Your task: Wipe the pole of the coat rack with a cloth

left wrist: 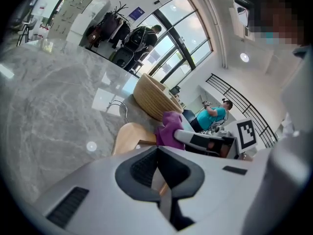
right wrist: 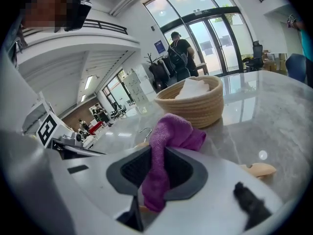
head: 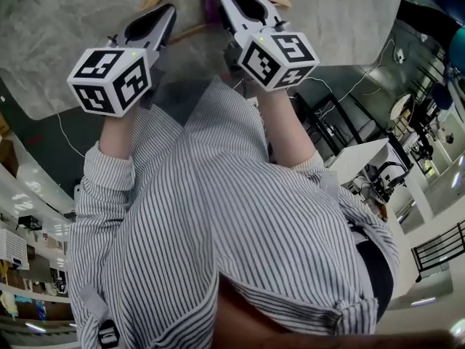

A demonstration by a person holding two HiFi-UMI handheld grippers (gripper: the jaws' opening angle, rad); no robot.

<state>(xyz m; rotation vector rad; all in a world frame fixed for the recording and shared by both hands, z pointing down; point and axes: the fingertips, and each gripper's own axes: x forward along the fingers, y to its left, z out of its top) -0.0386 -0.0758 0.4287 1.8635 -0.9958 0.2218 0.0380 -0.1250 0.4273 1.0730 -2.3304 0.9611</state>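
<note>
Cloth (right wrist: 171,131), purple, is found clamped in the tongs of the right gripper (right wrist: 155,150). One end is bunched above the tips and the remainder hangs down between the pads, on the near side of the basket (right wrist: 195,109). The left gripper (left wrist: 157,148) is noted with its tongs drawn together. A sliver of wood tone shows in the slit, and whether anything is gripped cannot be confirmed. A pale wooden piece (left wrist: 128,137) with a metal hook (left wrist: 116,101) lies on the marble surface (left wrist: 54,97) just in front of the basket, close to both grippers. No upright pole is identified in any view. Wiping is judged not yet begun. It is recommended that the bunched end be presented to the wood, the clamp be held firm, and strokes be run lengthwise with the piece steadied by the left gripper.
</note>
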